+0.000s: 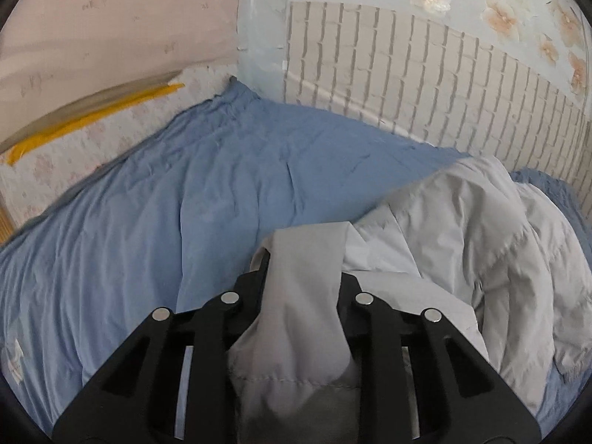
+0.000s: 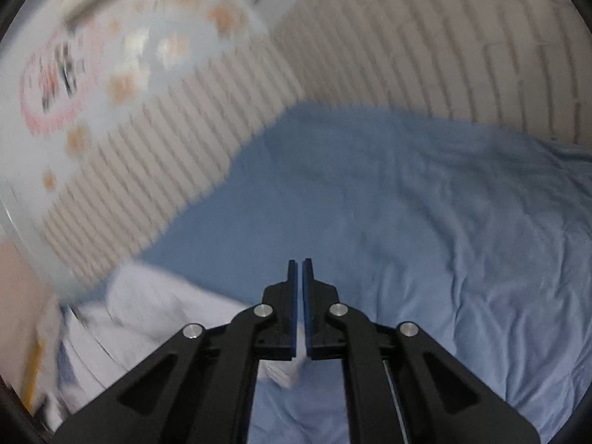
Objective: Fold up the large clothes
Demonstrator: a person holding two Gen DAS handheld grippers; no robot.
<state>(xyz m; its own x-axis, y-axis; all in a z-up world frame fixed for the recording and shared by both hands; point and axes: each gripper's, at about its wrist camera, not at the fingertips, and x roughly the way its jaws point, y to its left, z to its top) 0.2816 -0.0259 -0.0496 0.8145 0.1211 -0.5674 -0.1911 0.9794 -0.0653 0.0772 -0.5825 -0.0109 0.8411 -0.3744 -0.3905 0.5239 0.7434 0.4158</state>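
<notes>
Left tool (image 1: 301,277) pinches a fold of our grey jacket (image 1: 462,229), bunched on the blue bed (image 1: 166,203). Right tool (image 2: 300,270) nearly pressed together, empty. Light, floppy, slippery; we'd grab seams.

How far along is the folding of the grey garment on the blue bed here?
Early. Done: nothing looks folded; the grey garment lies bunched on the blue sheet. In hand: the left gripper is shut on a strip of it. The right gripper is nearly shut with nothing visibly gripped. Left: spreading it flat and making every fold.
</notes>
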